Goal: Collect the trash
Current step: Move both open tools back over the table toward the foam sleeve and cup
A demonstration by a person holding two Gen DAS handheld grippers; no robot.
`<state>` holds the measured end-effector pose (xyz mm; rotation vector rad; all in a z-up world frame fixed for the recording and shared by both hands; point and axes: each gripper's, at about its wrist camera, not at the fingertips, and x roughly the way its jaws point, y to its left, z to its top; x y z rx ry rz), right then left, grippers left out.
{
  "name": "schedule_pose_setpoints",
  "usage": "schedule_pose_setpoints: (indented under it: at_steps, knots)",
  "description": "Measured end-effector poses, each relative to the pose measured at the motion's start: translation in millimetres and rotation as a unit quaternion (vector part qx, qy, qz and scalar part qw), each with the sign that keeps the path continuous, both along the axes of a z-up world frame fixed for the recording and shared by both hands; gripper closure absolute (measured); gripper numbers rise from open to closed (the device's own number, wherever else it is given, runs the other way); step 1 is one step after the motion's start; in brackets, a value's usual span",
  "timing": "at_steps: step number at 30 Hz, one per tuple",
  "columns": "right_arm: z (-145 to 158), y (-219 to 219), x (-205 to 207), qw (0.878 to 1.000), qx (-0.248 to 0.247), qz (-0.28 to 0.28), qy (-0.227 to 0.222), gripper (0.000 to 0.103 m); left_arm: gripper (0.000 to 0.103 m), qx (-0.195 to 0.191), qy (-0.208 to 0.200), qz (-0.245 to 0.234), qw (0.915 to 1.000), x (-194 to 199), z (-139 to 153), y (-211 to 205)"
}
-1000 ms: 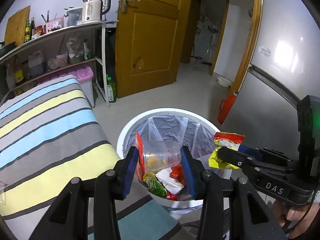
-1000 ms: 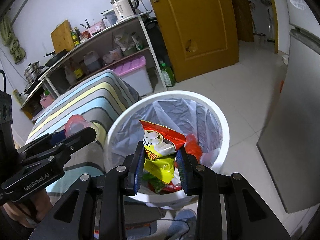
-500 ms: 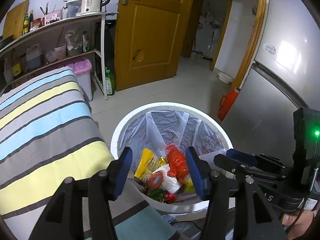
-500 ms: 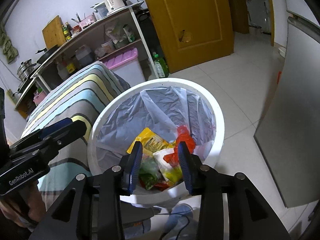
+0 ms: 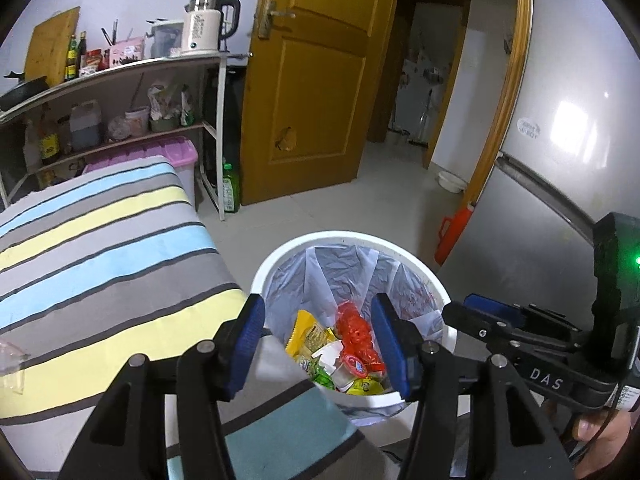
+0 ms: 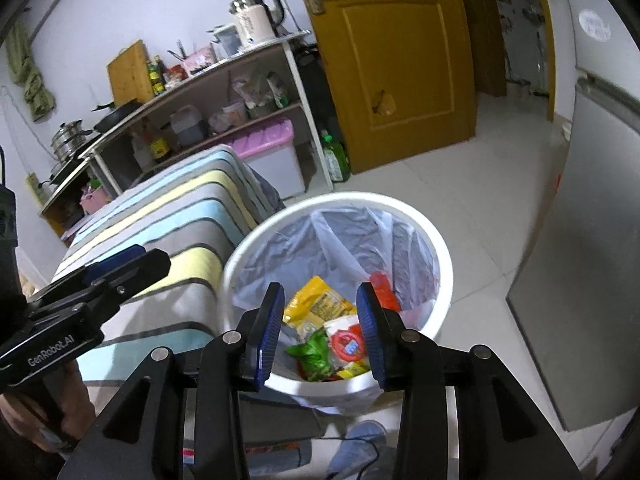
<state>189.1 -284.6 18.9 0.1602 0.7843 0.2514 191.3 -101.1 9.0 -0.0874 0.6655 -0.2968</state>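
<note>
A white trash bin [image 5: 280, 254] with a grey liner stands on the floor beside the striped table; it also shows in the right wrist view [image 6: 444, 280]. Inside lie a yellow snack bag [image 5: 308, 334], red wrappers [image 5: 354, 326], a green wrapper [image 6: 314, 350] and a clear plastic cup [image 5: 342, 368]. My left gripper [image 5: 316, 346] is open and empty above the bin's near rim. My right gripper [image 6: 320, 328] is open and empty above the bin; it also shows at the right of the left wrist view [image 5: 492, 320].
The striped cloth table [image 5: 100, 248] lies to the left with a clear plastic piece [image 5: 10, 364] at its left edge. A shelf rack [image 5: 120, 92] with a kettle, a wooden door [image 5: 312, 80], a grey fridge [image 5: 560, 184] and a red container [image 5: 454, 232] surround the bin.
Both grippers opened: the cup dropped from the left and the snack bag from the right into the bin. Both grippers then rose and drew back a little.
</note>
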Motion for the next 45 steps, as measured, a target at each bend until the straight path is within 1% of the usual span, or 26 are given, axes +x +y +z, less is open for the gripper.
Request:
schedule_pose_setpoints:
  at_steps: [11,21,29,34,45]
  knots:
    - [30,38,-27,0.998,-0.004,0.041,-0.038,0.064,0.046,-0.004,-0.032,0.026,0.9991,-42,21,30]
    - [42,77,-45,0.995,-0.003,0.084,-0.055,0.063,0.046,-0.004,-0.045,0.067,0.9967,-71,28,69]
    - [42,106,-56,0.991,0.004,0.122,-0.060,0.063,0.046,0.002,-0.050,0.105,0.9933,-93,24,102]
    - [39,125,-59,0.987,0.006,0.148,-0.057,0.062,0.046,0.006,-0.046,0.130,0.9905,-104,17,121]
    - [28,172,-58,0.979,0.003,0.200,-0.042,0.060,0.046,0.008,-0.034,0.188,0.9816,-121,0,170]
